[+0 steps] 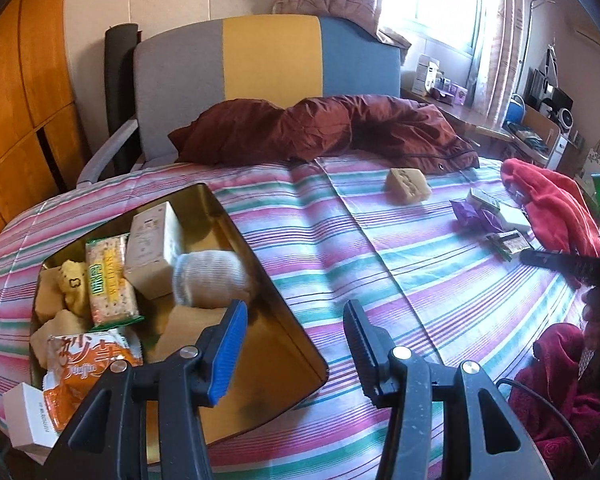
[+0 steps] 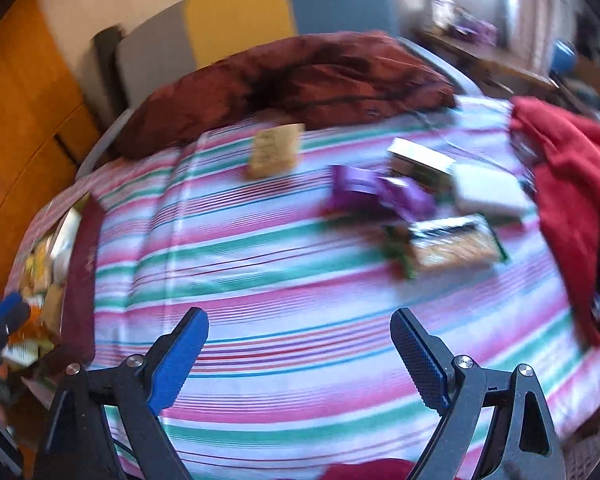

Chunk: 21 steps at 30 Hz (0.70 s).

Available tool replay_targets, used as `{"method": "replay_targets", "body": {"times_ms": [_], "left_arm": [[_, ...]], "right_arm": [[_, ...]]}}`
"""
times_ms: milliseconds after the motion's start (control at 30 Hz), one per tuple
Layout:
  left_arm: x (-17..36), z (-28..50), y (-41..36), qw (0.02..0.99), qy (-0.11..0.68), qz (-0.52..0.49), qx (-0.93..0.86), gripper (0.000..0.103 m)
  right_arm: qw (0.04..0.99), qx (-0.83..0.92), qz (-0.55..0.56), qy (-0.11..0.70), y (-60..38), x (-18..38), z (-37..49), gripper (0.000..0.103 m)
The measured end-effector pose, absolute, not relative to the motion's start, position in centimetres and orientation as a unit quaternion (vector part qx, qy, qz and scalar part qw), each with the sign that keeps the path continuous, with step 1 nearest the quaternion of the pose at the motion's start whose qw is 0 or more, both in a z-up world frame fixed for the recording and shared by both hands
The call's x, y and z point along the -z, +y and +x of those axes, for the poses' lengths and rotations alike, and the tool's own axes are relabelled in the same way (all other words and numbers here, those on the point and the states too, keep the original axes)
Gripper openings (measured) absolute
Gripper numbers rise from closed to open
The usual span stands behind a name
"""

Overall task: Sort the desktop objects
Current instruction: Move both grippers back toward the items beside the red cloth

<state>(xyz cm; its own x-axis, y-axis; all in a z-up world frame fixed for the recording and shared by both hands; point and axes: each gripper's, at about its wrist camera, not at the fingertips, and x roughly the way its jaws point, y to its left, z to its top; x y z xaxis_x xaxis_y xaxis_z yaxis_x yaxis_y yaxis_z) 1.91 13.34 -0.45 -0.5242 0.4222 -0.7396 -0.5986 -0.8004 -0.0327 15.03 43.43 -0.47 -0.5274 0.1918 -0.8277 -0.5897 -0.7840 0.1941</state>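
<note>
Where light enters, striped bedspread meets headboard.

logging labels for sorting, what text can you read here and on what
"Muffin": orange muffin bag in the tin, below large characters I cannot read.
Green cracker packet: print too distorted.
Cream box, white box: print too small.
Packets on the bedspread: blurred.

Both tools look alike. The left gripper is a black plastic frame with triangular cut-outs, round silver screws at the pivots, and ribbed blue pads on its fingers — the black arms are scuffed. The right gripper has the same build: black frame, silver screws, blue textured pads.
</note>
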Motion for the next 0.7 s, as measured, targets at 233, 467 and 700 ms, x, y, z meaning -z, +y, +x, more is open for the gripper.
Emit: {"method": "replay_targets", "body": {"times_ms": [233, 467, 700], "left_arm": [[0.9, 1.7, 14.7, 0.305, 0.121, -0.396, -0.858, 0.051], [1.6, 1.7, 16.2, 0.314, 0.134, -0.405, -0.848, 0.051], [2.0, 1.1, 17.7, 0.322, 0.141, -0.416, -0.839, 0.051]], "right_arm": [[0.285, -0.82, -0.405, 0.287, 48.5, 0.5, 18.2, 0.093], [0.275, -0.828, -0.414, 0.261, 50.1, 1.0, 16.2, 0.086], [0.26, -0.83, -0.402, 0.287, 53.8, 2.1, 12.7, 0.08]]}}
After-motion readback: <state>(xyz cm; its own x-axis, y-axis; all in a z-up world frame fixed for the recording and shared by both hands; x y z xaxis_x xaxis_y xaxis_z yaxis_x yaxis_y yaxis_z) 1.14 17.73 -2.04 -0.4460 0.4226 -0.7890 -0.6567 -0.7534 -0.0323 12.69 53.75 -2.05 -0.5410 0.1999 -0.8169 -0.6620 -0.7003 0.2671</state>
